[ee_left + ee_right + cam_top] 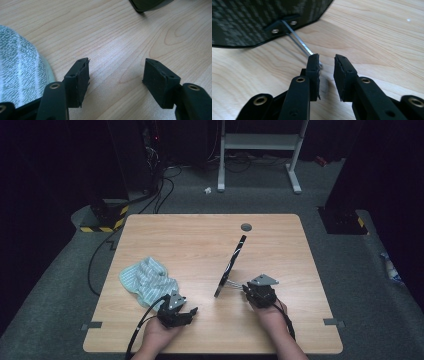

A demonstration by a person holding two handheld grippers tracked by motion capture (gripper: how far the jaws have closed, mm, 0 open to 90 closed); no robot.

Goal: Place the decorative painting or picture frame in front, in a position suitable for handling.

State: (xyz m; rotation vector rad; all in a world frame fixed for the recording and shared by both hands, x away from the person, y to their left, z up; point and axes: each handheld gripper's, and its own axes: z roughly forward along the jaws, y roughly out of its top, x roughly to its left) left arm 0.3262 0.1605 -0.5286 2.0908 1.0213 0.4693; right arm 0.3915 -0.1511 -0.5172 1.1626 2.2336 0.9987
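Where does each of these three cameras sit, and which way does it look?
High view: above the table, looking down; forearms, both tongs.
Left gripper view: on the left tongs, facing bare wood beside the striped cloth.
Right gripper view: on the right tongs, facing the mirror's wire stand.
Shared: the cloth in two views.

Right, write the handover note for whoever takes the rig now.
Left tool: open, nothing between its jaws, resting on the table beside the striped cloth.
Right tool: jaws slightly apart at the end of the wire stand behind the mirror; not gripping it.
Done: mirror stands propped on its stand mid-table.
Left: probably wiping the mirror; the cloth is not yet picked up.
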